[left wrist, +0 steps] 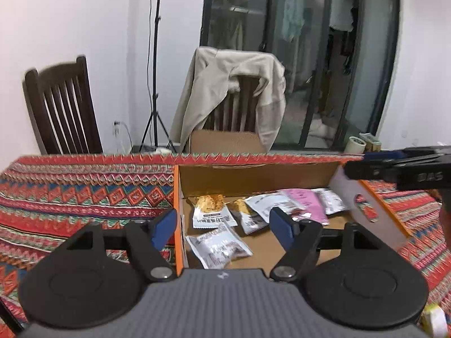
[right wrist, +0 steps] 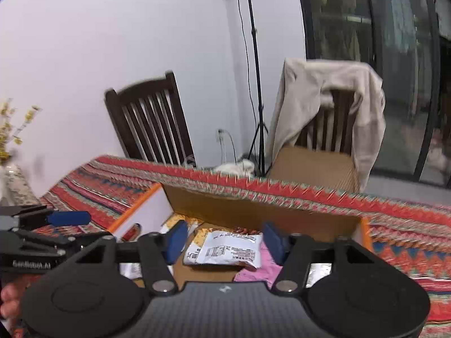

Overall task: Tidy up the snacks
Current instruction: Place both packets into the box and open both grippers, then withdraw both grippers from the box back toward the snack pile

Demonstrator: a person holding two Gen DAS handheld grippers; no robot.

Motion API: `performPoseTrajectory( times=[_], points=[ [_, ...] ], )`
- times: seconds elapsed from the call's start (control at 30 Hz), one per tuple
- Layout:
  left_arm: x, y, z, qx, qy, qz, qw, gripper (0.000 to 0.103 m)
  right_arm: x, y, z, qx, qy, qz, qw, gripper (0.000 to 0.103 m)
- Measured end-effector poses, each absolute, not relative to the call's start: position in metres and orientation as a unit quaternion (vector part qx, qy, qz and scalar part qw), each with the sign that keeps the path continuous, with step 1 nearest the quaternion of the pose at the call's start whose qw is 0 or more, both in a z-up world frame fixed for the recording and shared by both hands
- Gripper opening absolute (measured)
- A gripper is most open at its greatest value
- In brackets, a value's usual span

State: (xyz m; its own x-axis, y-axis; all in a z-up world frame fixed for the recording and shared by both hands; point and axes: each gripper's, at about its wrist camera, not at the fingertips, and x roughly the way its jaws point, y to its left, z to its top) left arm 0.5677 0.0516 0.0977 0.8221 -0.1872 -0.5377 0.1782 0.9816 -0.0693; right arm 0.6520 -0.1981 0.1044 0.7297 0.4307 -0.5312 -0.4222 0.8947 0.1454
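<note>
Right now both tools hang over the box (left wrist: 180,180), and both are released, jaws spread wide with nothing between them. The left tool (left wrist: 222,226) sits over the box's near-left corner, its left finger out past the orange wall, above the counter (left wrist: 70,194). The right tool (right wrist: 224,243) is lined up on a white packet (right wrist: 225,250).

Risks first. The packets look slick and flat, so a shallow pinch could skate off the foil, and a pinch that goes too deep might drag in the pink packet (right wrist: 253,274) lying under the white one. The left tool's finger could also clip that orange wall on the way down and shove the box. And the two tools are close; the right tool shows at 3 o'clock in the left view, so a crossed reach could bump.

Positions: from the left tool, a white packet (left wrist: 218,243) lies just below the jaws at 6 o'clock, more packets fan out toward 1 o'clock. From the right tool, the white packet sits dead centre between the fingers, slightly lower.
</note>
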Motion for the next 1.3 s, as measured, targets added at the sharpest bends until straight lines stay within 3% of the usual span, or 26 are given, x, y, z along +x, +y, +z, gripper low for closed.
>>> performPoseTrajectory(
  times=[0.1, 0.23, 0.43, 0.9, 1.3],
  points=[
    [0.524, 0.051, 0.115, 0.000, 0.263, -0.114, 0.958, 0.080, 0.608, -0.217, 0.128, -0.007, 0.258, 0.226, 0.939, 0.073],
    [0.457, 0.048, 0.133, 0.016, 0.221, -0.129, 0.967, 0.085, 0.538, -0.238, 0.144, -0.043, 0.222, 0.217, 0.950, 0.088],
    [0.370, 0.038, 0.147, 0.009, 0.188, -0.118, 0.975, 0.095, 0.432, -0.253, 0.146, -0.106, 0.167, 0.182, 0.963, 0.092],
    [0.215, 0.011, 0.080, -0.033, 0.226, -0.054, 0.972, 0.100, 0.257, -0.278, 0.089, -0.059, 0.176, 0.157, 0.970, 0.093],
    [0.194, 0.017, 0.044, -0.036, 0.279, -0.034, 0.959, 0.100, 0.202, -0.277, 0.029, -0.041, 0.244, 0.156, 0.956, 0.093]
  ],
)
